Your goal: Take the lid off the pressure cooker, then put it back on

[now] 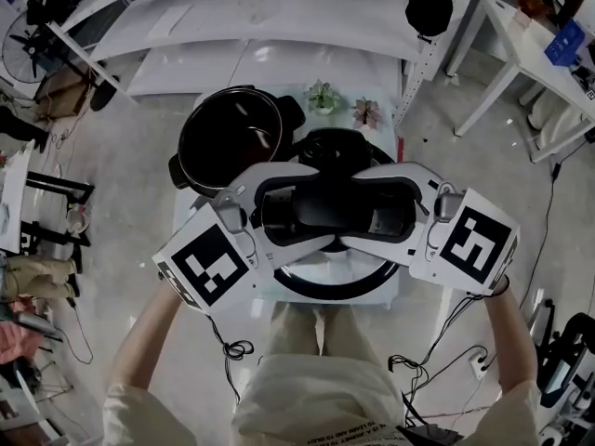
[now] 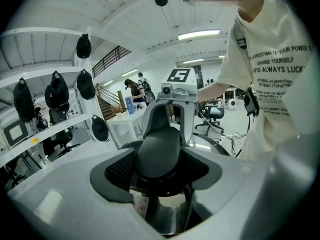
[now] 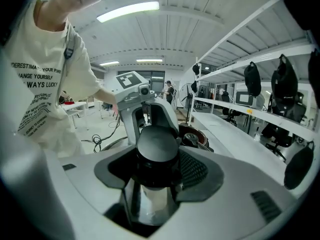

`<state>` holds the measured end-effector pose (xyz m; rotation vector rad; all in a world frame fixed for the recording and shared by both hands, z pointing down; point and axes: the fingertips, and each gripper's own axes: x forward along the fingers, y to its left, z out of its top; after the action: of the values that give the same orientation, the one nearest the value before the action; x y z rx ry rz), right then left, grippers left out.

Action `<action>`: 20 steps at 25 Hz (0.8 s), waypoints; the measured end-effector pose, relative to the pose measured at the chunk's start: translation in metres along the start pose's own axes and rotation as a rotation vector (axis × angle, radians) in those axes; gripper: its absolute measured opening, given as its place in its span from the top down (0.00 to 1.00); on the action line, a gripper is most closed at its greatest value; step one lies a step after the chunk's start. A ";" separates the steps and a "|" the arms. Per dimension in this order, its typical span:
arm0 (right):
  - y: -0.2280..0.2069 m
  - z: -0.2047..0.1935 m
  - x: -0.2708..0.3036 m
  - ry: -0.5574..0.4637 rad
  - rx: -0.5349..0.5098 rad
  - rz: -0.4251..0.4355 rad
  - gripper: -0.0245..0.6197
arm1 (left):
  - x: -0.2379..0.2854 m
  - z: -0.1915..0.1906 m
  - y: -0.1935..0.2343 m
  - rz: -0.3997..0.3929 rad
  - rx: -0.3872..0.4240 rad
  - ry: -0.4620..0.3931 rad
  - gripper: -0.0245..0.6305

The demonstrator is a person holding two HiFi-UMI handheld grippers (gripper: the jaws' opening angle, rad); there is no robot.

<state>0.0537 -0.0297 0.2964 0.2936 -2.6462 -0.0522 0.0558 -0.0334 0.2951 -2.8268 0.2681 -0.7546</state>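
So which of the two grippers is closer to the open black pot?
Left. Both clamp the lid by its handle; the left gripper sits right beside the pot, the right gripper on the handle's far side, further off.

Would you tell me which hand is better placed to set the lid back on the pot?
Left, slightly. The left tool and right tool both grip the lid's handle from opposite sides, but the open pot sits on the left tool's side, so it could lead.

White shelving is running along right of the right gripper (black caps are hanging off it); a ceiling strip light is glowing above it.
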 end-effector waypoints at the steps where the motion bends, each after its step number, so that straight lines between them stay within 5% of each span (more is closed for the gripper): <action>1: 0.001 -0.005 -0.001 0.003 0.006 0.003 0.55 | 0.004 -0.002 -0.003 -0.002 -0.005 0.004 0.52; 20: 0.022 -0.093 0.026 0.031 0.097 0.049 0.56 | 0.054 -0.076 -0.042 -0.039 -0.125 0.091 0.52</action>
<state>0.0696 -0.0124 0.3922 0.2590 -2.6283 0.0962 0.0685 -0.0161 0.3953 -2.9265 0.2840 -0.9065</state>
